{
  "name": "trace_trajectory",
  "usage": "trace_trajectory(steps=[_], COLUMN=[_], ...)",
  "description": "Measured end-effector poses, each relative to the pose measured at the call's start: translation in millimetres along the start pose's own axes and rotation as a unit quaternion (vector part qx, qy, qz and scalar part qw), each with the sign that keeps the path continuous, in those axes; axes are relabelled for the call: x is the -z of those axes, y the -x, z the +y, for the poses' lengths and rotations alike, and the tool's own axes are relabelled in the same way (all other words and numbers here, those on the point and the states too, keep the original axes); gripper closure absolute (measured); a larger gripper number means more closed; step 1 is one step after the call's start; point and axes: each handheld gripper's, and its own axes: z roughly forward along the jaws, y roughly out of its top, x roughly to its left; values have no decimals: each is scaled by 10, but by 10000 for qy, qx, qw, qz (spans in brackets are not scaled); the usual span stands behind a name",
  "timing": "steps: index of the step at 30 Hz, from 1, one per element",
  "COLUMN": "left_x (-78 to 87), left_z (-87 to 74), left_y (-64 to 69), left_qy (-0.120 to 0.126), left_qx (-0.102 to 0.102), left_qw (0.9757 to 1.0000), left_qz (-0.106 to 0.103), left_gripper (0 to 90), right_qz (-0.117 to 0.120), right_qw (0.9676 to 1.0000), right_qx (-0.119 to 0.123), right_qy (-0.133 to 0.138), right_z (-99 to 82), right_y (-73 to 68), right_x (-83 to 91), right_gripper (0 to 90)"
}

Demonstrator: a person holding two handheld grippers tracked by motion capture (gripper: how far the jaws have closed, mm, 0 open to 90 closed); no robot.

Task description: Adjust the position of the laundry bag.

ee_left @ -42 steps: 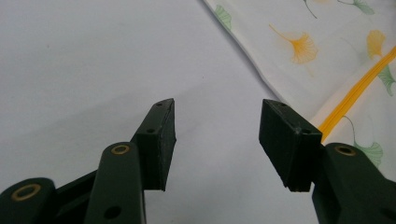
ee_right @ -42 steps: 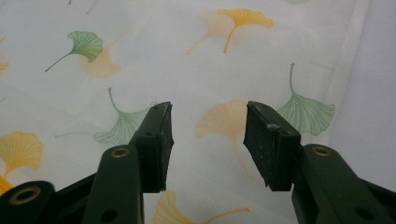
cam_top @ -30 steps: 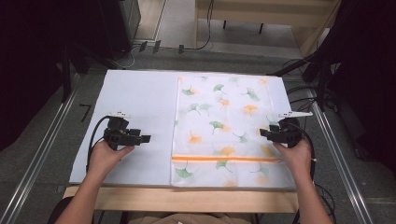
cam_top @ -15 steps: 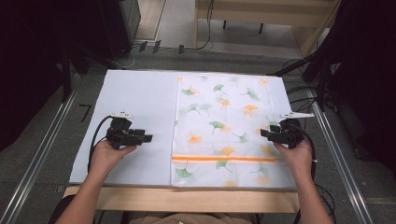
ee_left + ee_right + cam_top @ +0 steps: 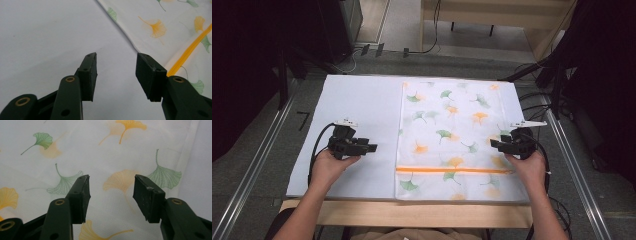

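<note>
My left gripper (image 5: 371, 148) over bare pale blue table cover (image 5: 362, 105), jaws just narrowed, part open, empty. My right gripper (image 5: 496, 144) gapes empty over white ginkgo-leaf printed cloth with orange stripe (image 5: 452, 130), lying flat right of centre.

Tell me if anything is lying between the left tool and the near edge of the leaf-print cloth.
Nothing visible does. The left tool stands open over the bare white table cover, its jaws having just been closing with nothing between them. The leaf-print cloth lies flat just beyond, and only bare cover lies between the tool and its edge.
</note>
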Motion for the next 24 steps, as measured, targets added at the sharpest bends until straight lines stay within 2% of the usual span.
trace_trajectory(steps=[5,8,10,12,15,20,24], left_x=[-9,-12,-24,-40,-87,-146,-234], left_z=[14,18,24,25,23,6,-22], left_y=[46,51,48,69,160,240,333], left_qy=[-12,-4,-39,-70,-118,-141,-287], left_qx=[-21,-16,103,72,-109,-117,-204], left_qw=[10000,10000,9999,9999,9998,9996,9989], left_qz=[-35,-24,-103,-109,-110,-234,-311], left_gripper=[545,514,494,498,510,511,512], right_qz=[8,21,17,0,-11,-29,-82], right_qw=[10000,10000,10000,10000,10000,10000,10000], right_qx=[-29,-37,-49,-46,-41,-60,-45], right_qy=[27,31,18,3,7,16,-6], right_z=[1,-1,-4,-7,-12,-7,-4], right_y=[7,15,20,31,57,101,130], right_x=[6,6,4,3,-3,-19,-37], right_gripper=[497,501,500,501,498,492,486])
